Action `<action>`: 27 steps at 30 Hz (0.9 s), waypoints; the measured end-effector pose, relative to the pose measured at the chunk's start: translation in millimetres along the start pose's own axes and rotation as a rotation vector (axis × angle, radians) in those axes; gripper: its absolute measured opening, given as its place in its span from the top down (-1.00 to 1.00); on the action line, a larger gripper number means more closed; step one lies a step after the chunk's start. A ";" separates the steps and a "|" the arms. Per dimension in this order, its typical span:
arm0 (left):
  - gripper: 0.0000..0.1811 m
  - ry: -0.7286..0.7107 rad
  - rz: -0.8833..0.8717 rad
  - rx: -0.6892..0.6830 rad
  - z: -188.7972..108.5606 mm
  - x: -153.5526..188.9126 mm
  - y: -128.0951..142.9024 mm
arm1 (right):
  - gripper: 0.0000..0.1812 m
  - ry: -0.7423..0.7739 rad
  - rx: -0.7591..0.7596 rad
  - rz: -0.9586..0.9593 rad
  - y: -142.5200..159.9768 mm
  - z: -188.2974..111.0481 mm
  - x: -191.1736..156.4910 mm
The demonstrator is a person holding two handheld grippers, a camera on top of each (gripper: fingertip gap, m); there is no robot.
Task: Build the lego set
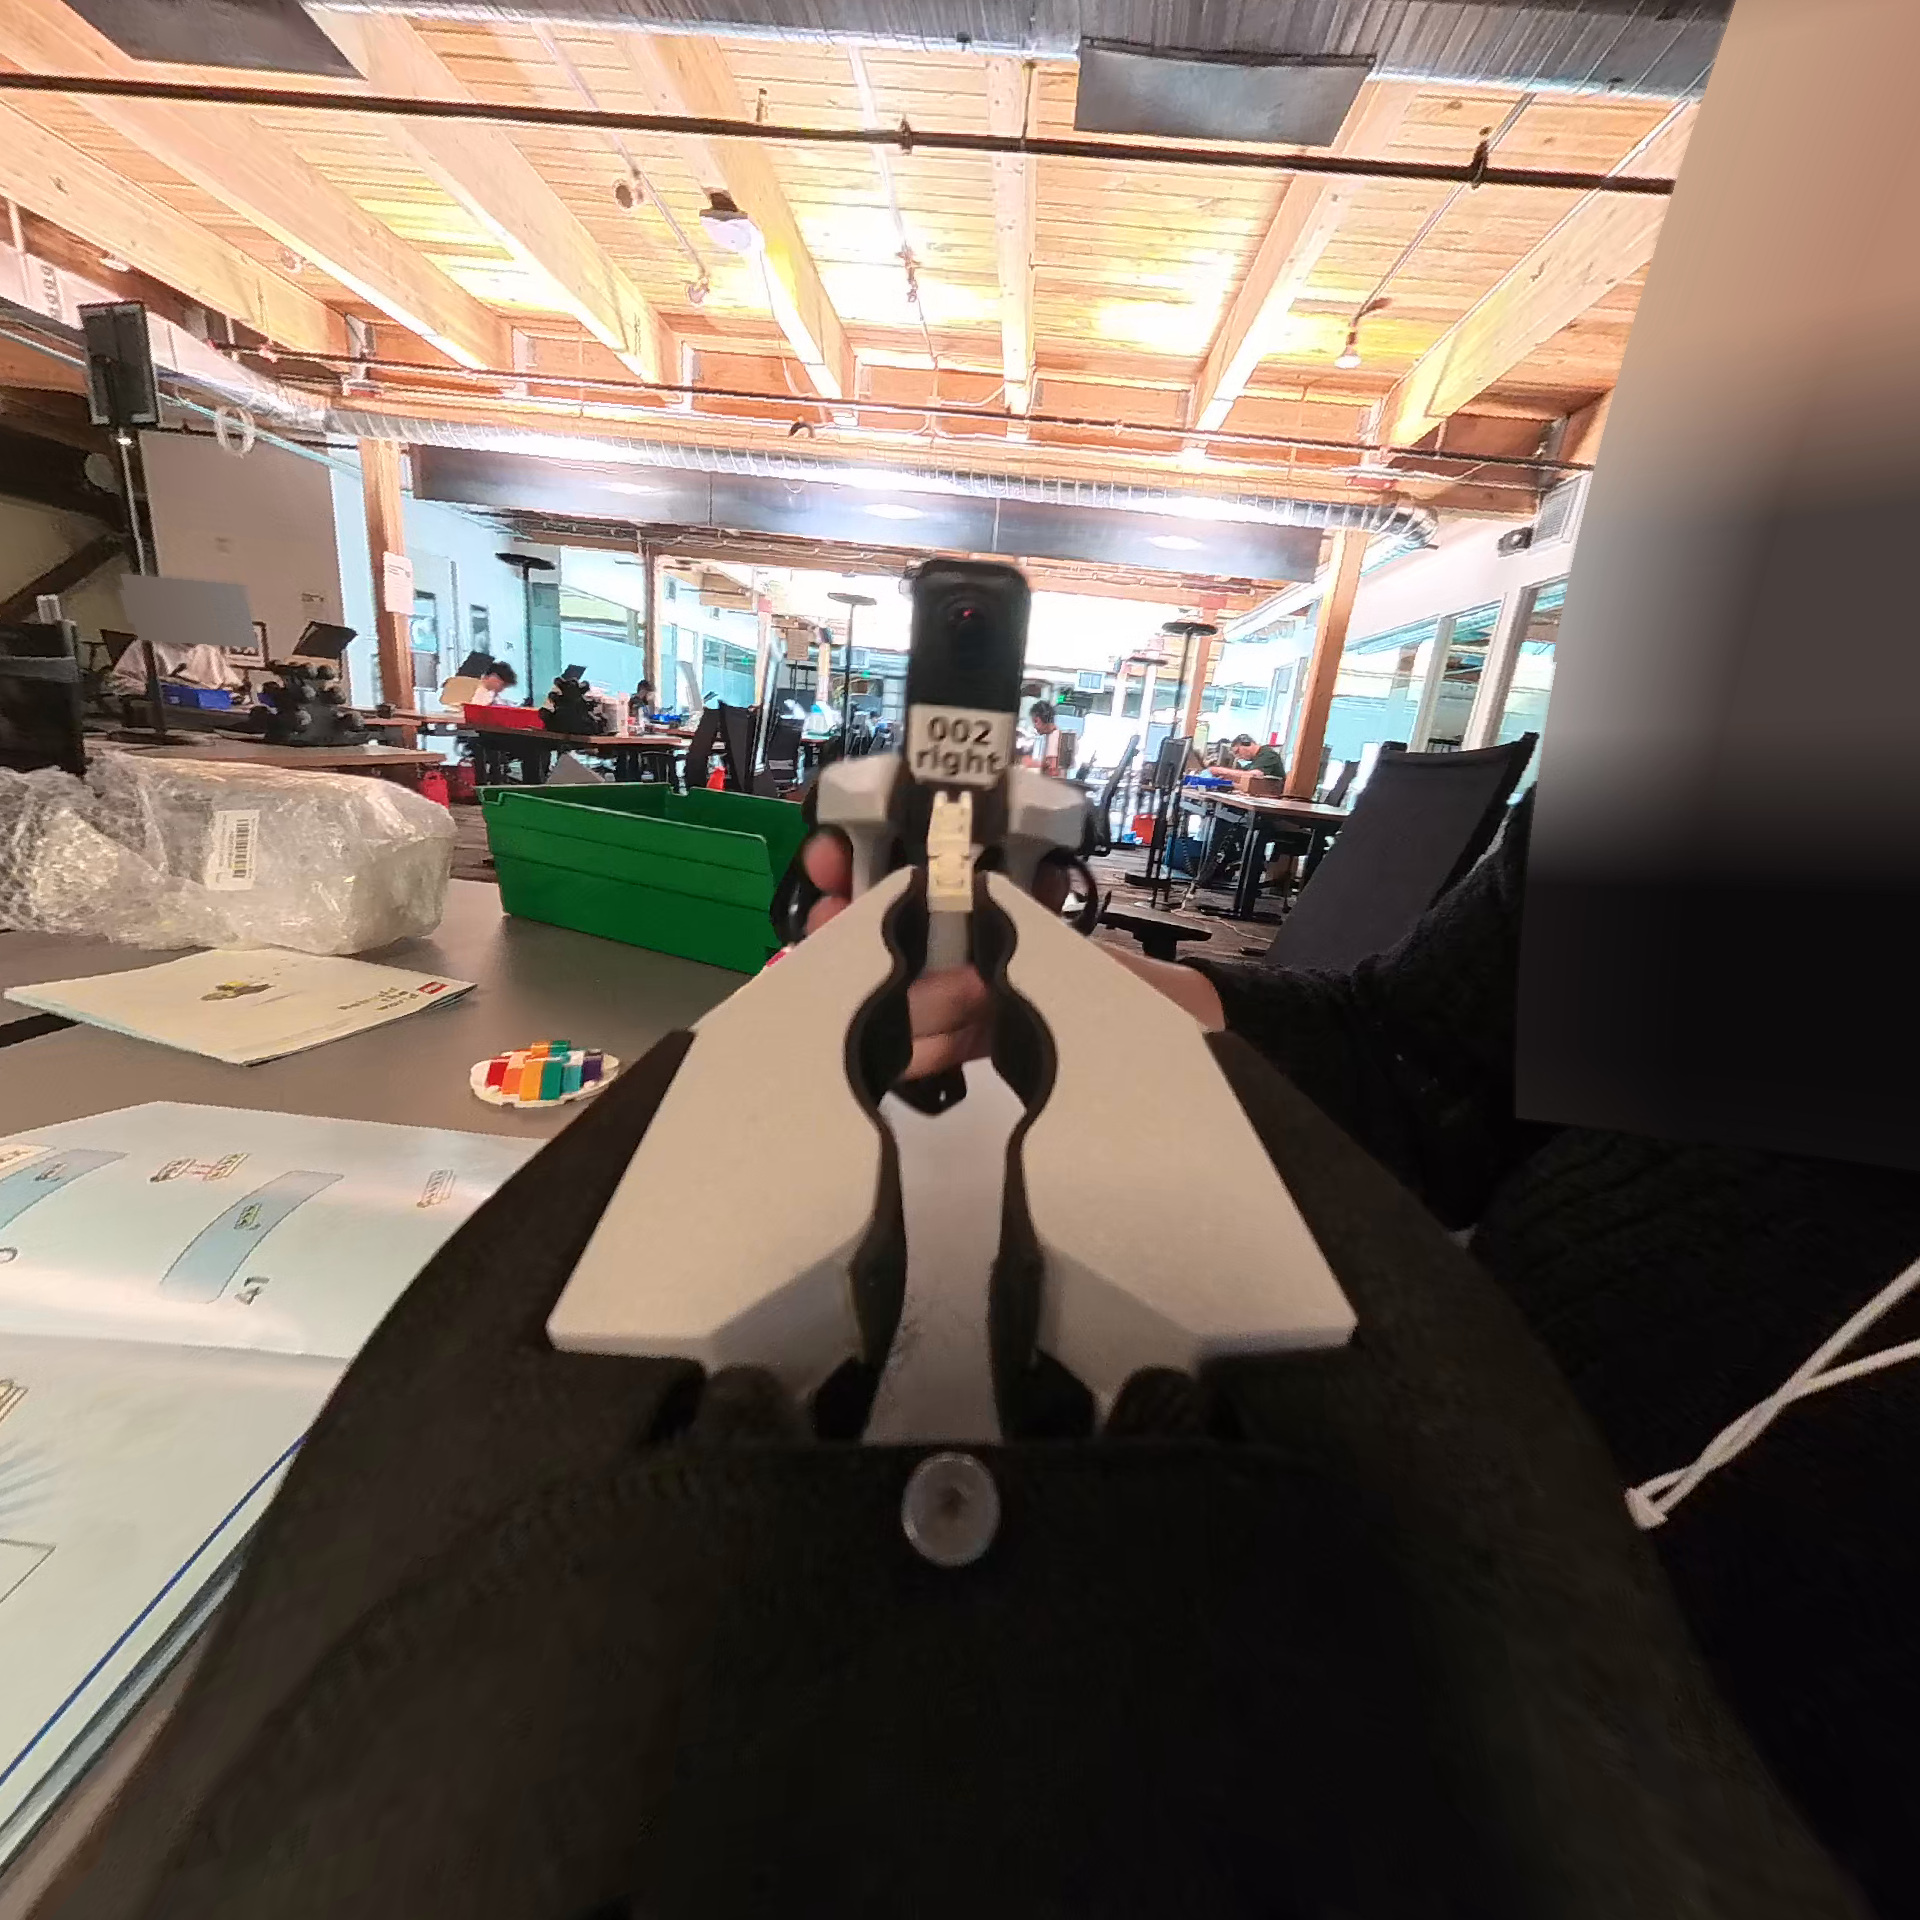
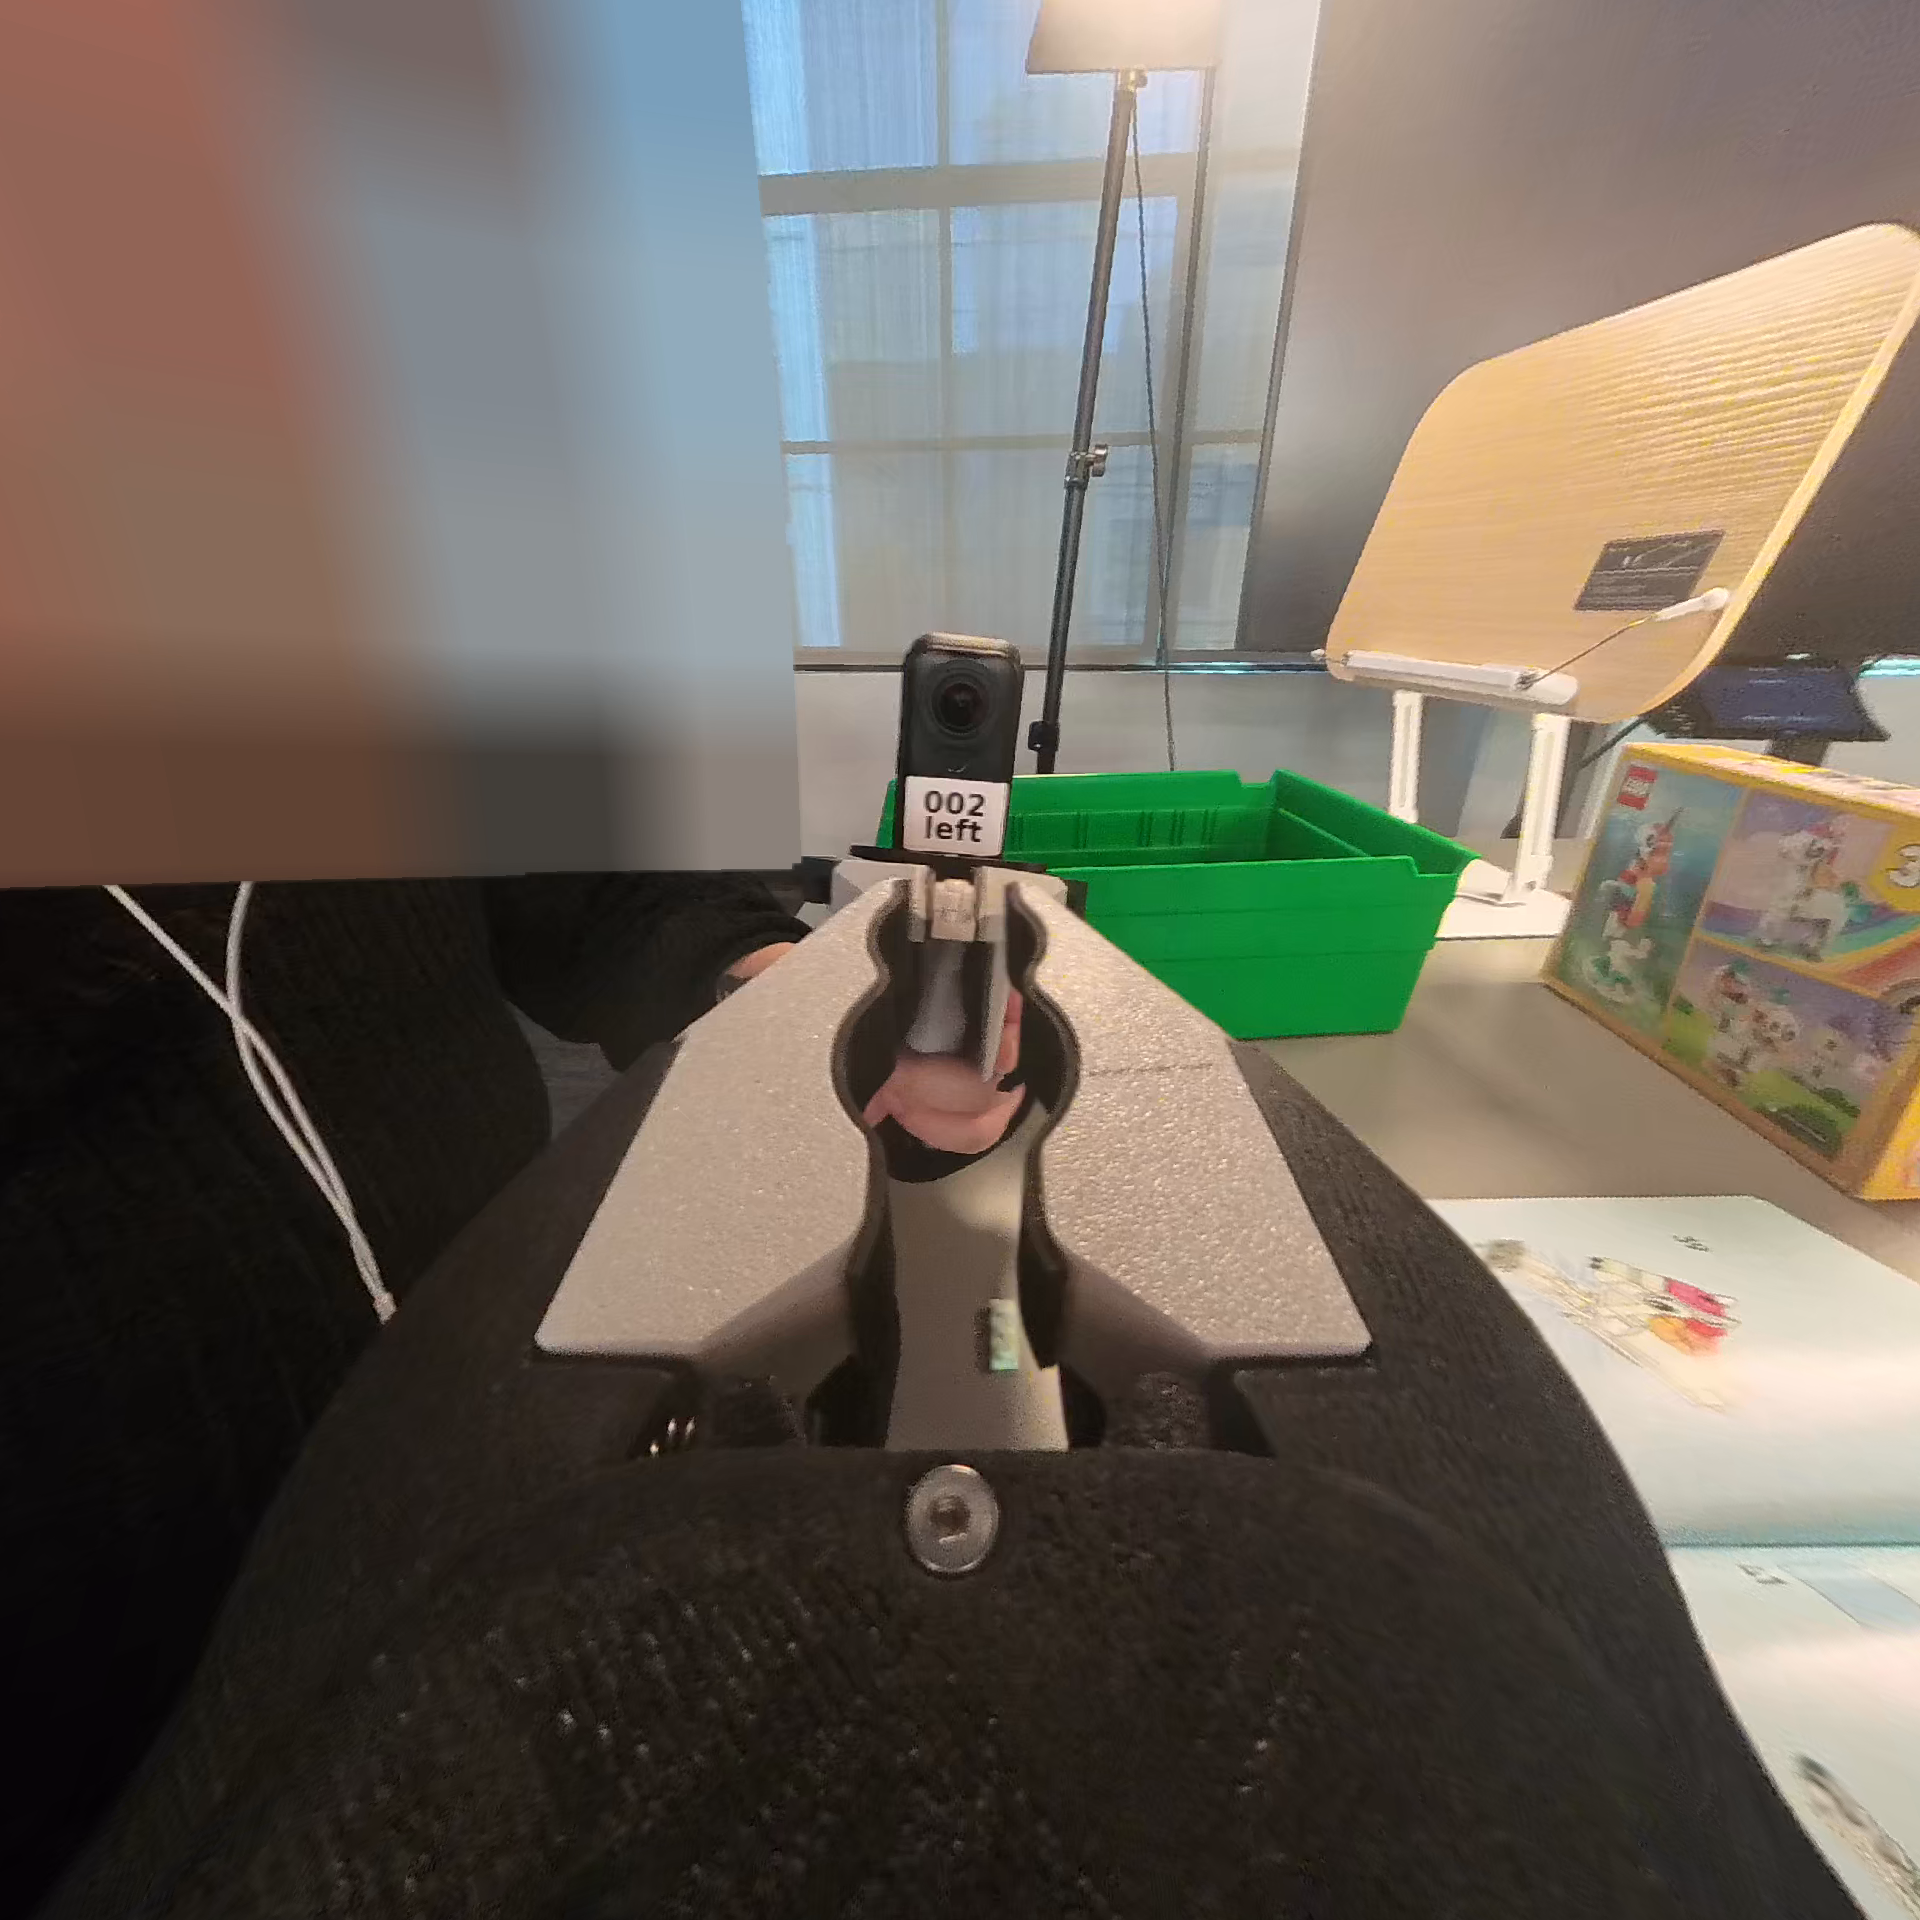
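Facing each other above the worktop (image 1: 582,966), the left gripper (image 1: 951,894) and right gripper (image 2: 951,904) are pinched on one small white lego piece (image 1: 951,842), which should be pressed squarely, without twisting.

You've got a small white lego piece (image 1: 954,852) clamped upright at the fingertips; a rainbow-striped lego build (image 1: 543,1072) lies flat on the table, just beside the manual (image 1: 244,1003).
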State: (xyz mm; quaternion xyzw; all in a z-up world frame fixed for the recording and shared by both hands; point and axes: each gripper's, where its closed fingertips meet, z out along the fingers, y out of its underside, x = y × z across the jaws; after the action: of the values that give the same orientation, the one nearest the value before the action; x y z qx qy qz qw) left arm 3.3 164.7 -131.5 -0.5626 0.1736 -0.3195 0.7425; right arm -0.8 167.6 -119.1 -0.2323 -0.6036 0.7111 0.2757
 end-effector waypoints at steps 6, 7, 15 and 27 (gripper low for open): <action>0.92 -0.173 0.008 -0.077 -2.8 -27.4 11.6 | 0.35 0.275 -0.230 -0.516 3.2 -4.8 15.0; 0.92 -0.194 0.004 -0.085 -3.6 -30.9 13.0 | 0.31 0.348 -0.340 -0.691 10.5 -4.9 20.5; 0.92 -0.278 0.018 -0.164 -5.0 -43.7 26.3 | 0.40 0.594 -0.836 -1.513 39.0 0.1 48.6; 0.92 -0.296 0.019 -0.187 -5.1 -45.5 30.0 | 0.89 0.657 -0.957 -1.658 42.5 -2.8 58.0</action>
State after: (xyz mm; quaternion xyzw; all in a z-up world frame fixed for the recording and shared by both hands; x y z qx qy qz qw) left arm -24.9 196.5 -166.1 -0.6684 0.0966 -0.2086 0.7074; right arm -46.6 203.6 -161.3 -0.0101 -0.6906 -0.1204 0.7131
